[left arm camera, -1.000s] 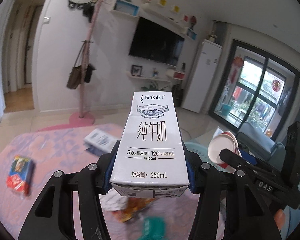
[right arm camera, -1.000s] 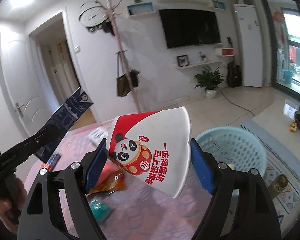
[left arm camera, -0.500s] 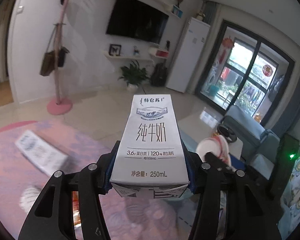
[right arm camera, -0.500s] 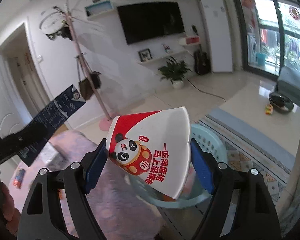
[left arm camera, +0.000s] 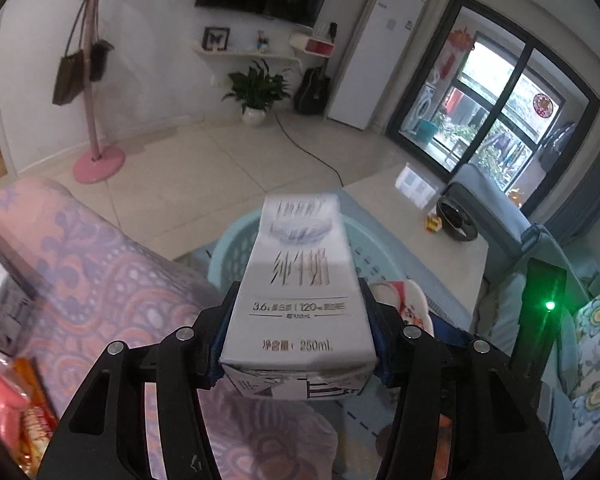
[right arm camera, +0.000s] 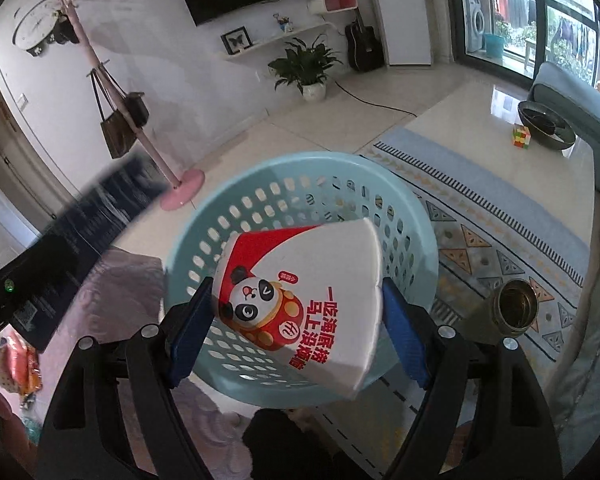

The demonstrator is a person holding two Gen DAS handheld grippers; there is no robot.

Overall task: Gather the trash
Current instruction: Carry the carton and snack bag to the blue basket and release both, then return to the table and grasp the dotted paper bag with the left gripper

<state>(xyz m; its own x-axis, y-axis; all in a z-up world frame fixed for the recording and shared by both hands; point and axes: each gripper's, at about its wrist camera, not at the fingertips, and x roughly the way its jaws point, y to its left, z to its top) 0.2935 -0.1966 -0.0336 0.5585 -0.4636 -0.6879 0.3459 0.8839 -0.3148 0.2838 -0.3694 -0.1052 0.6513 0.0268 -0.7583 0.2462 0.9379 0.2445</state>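
So the left gripper [left arm camera: 298,344] has its blue pads either side of a grey-and-white 250 mL cardboard milk carton [left arm camera: 300,296], bottom end toward the camera, and the jaws are opening right now. The carton sits between them but its far end is smeared, so my guess is it's starting to slip free. That makes sense, because just beyond the carton is the round pale-blue perforated plastic laundry basket [left arm camera: 230,256], and the carton's nose hangs over its rim, so letting go here should drop it inside. The right gripper [right arm camera: 296,320] is pinching a squashed white paper cup with a red band and a cartoon panda [right arm camera: 304,304], pads pressed on both flattened sides, jaws set wide since the cup is broad. It's hovering right above the basket's opening, tilted down into it, which reads like it's next in line for release. Inside the basket I can only see the holed wall and floor; what's already in there is hidden behind the cup. Left of the basket is a pink and purple patterned rug [left arm camera: 100,280] with orange snack wrappers [left arm camera: 32,416] lying on it, so there's more trash to fetch. Right of the basket, on the blue patterned mat [right arm camera: 500,216], stands a brass-coloured open metal can [right arm camera: 514,306], well clear of both grippers.
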